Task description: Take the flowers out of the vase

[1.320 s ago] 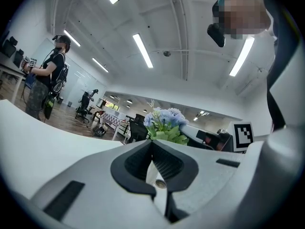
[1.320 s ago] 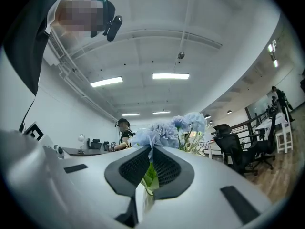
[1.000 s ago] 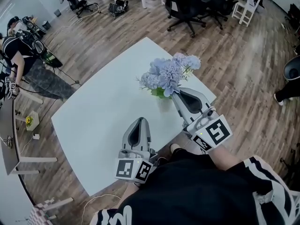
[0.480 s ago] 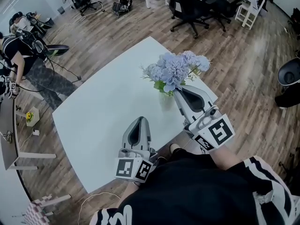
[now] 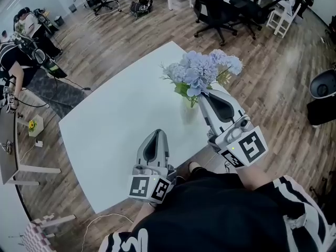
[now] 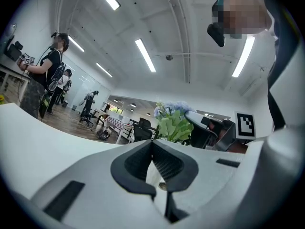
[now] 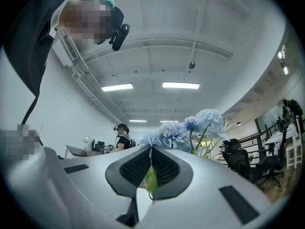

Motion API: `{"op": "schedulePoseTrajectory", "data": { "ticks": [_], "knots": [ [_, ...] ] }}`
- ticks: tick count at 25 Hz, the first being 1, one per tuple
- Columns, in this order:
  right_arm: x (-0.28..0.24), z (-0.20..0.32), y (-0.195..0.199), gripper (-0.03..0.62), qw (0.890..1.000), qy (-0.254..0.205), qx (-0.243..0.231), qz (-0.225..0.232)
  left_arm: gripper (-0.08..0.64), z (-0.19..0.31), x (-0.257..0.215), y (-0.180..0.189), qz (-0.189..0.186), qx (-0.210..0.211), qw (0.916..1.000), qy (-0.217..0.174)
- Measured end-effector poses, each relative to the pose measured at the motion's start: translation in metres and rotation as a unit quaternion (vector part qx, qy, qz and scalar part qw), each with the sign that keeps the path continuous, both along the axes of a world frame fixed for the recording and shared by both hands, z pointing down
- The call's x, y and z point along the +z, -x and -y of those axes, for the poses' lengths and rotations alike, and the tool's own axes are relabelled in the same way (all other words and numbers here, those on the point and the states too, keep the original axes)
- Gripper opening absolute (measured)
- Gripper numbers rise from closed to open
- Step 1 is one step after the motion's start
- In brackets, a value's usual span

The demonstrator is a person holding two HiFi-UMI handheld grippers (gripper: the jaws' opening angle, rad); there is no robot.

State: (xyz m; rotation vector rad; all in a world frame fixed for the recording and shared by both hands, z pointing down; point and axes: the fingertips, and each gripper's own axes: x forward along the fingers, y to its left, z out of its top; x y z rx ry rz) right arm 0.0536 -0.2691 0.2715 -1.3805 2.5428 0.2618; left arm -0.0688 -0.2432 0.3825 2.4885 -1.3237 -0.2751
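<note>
A white table (image 5: pixel 115 119) stands on a wooden floor (image 5: pixel 273 88). Black office chairs (image 5: pixel 212 7) and a bag (image 5: pixel 140 5) lie far off. A person (image 5: pixel 10 54) stands far left, near a desk (image 5: pixel 8 140). A black bin (image 5: pixel 323 85) sits right.

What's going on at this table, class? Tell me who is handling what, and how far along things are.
A person is working with a gripper in each hand at a white table. The right gripper is shut on the stems of a bunch of pale blue flowers, holding it above a clear vase. The stems seem to reach into the vase. The left gripper is shut, empty, and away from the flowers.
</note>
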Motion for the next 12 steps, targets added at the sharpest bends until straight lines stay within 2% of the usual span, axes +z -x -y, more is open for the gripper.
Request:
{"op": "schedulePoseTrajectory", "data": {
  "ticks": [12],
  "knots": [
    [-0.028, 0.004, -0.009, 0.020, 0.999, -0.032, 0.002, -0.017, 0.005, 0.001, -0.005, -0.006, -0.002, -0.003, 1.0000, 0.001]
  ]
}}
